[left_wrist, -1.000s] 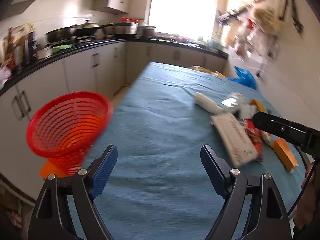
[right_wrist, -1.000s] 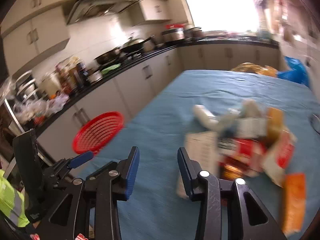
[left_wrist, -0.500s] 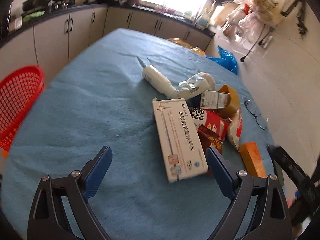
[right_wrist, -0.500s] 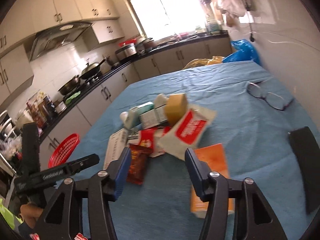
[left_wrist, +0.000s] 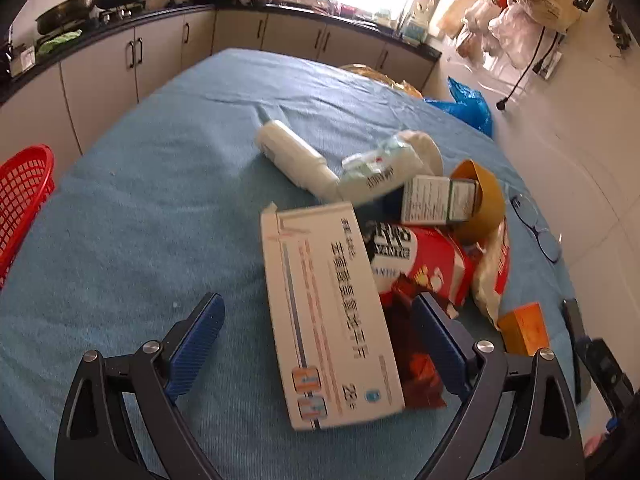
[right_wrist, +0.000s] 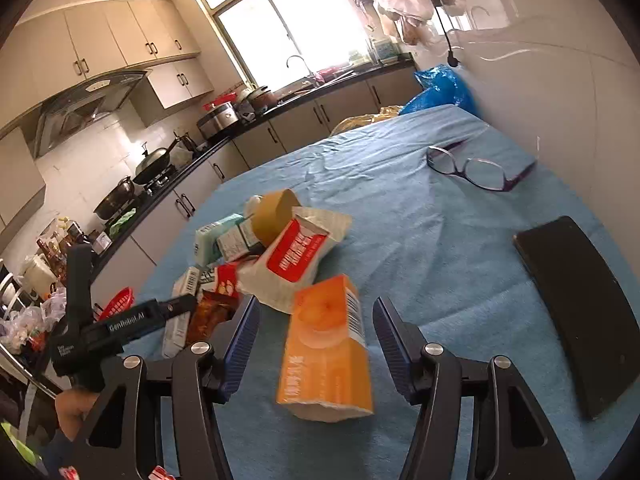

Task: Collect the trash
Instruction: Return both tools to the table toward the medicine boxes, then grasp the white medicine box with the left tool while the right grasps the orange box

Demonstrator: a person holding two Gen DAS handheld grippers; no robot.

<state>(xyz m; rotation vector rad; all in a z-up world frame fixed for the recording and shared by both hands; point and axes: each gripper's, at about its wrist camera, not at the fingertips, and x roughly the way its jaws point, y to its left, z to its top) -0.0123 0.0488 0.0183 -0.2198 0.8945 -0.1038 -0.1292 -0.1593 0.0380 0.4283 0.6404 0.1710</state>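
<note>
A blue-clothed table [left_wrist: 152, 200] bears a trash pile [left_wrist: 384, 240], glasses [right_wrist: 478, 168] and a black phone [right_wrist: 576, 304].

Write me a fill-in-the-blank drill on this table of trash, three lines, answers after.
1. The orange carton lies between the open right tongs, on the ____ tablecloth.
2. The long white box lies between the left tongs, which are ____.
3. The basket at the table's edge is ____.

Answers: blue; open; red

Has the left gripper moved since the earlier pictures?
Yes. The left gripper has swung away from the red mesh basket toward the long white carton.
</note>
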